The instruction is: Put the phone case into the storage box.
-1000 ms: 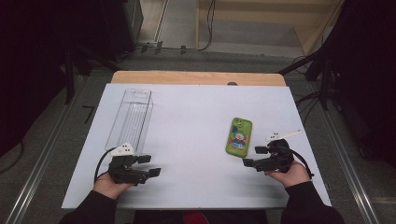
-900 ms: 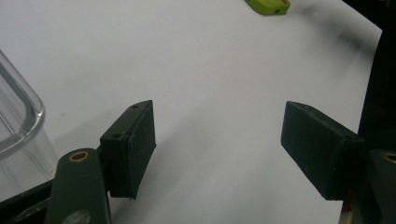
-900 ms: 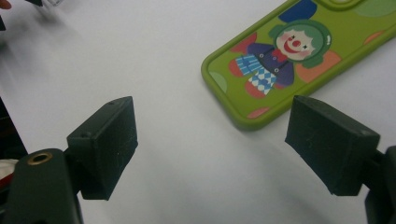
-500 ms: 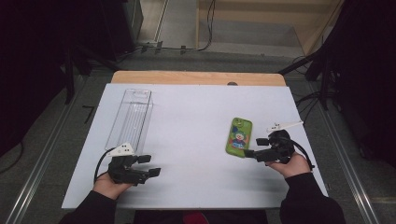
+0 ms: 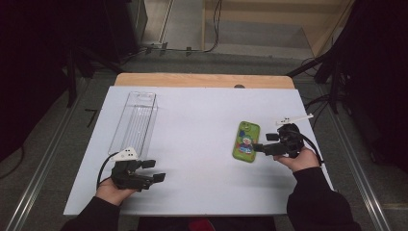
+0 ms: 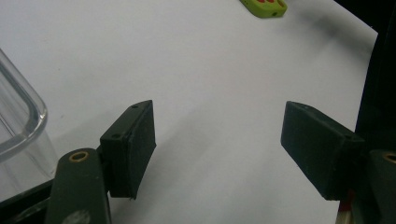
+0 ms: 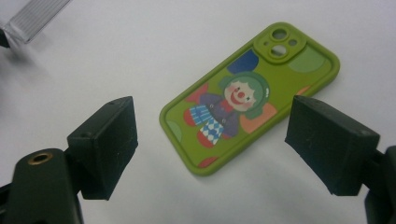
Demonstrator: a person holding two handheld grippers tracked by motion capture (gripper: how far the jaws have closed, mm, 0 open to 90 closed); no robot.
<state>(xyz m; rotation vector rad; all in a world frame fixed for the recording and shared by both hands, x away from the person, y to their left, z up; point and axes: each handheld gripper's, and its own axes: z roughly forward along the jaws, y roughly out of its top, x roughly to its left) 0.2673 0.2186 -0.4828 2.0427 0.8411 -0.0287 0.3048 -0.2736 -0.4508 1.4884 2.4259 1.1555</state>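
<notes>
The right gripper [image 5: 261, 147] has moved in from the table's [image 5: 202, 125] right edge and now stands released, jaws wide, just short of the phone [image 5: 246, 141] lying flat there: pickup looks imminent. The left gripper [image 5: 153, 170], also released, idles near the front-left corner.

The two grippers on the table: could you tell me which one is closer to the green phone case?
The right gripper: its open jaws point at the green phone case from just beside it. The left gripper rests far across the white table, beside the clear container.
</notes>
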